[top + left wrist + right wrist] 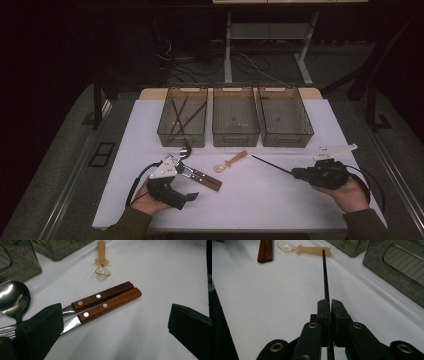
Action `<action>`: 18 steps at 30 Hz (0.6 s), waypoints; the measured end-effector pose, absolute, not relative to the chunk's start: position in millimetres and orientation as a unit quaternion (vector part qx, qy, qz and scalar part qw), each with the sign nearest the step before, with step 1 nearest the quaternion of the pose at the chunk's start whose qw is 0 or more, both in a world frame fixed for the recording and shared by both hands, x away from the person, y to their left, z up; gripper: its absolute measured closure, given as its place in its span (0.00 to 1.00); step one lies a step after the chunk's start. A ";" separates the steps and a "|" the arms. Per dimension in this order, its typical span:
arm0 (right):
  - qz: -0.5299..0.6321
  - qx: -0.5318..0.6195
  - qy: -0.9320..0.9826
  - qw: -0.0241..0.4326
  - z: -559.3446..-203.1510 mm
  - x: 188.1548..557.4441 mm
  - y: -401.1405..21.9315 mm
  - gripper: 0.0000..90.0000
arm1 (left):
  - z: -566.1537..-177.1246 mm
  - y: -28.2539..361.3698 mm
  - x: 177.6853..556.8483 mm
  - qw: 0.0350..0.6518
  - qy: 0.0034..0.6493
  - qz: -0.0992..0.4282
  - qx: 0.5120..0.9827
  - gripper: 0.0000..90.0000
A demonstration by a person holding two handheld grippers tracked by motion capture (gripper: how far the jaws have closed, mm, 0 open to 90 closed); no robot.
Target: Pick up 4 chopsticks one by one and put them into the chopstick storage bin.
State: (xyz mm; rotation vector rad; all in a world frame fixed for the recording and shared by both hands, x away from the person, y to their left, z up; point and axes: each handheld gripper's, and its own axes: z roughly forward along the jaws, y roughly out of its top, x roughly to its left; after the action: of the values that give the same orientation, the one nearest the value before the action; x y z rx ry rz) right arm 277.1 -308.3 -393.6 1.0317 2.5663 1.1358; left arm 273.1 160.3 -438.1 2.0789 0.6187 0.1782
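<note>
The right gripper is shown clenched on a thin black chopstick, gripped at one end between the pressed jaws. In the high view the right gripper sits at lower right, and the chopstick is seen with its long axis running up and leftward, its free tip towards frame centre, over the white table. The step in hand is judged a carry. The next move likely calls for a swing to the left smoky plastic bin, where similar dark sticks lie. The left gripper stands released above two wooden-handled knives.
</note>
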 end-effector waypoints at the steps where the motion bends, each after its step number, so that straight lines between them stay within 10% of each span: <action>1: 0.382 0.342 0.855 0.076 -392.4 278.6 -306.7 0.96 | -438.2 160.4 273.3 0.464 0.251 0.072 0.847 0.00; 18: 0.407 0.325 0.849 0.081 -375.9 297.6 -281.9 0.96 | -439.1 162.1 273.8 0.465 0.247 0.072 0.847 0.00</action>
State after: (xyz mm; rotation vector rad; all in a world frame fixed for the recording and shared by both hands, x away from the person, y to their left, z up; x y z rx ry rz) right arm 297.6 -281.9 -375.9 0.9725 2.5392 1.2175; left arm 273.8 162.1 -439.1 2.0799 0.6073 0.1771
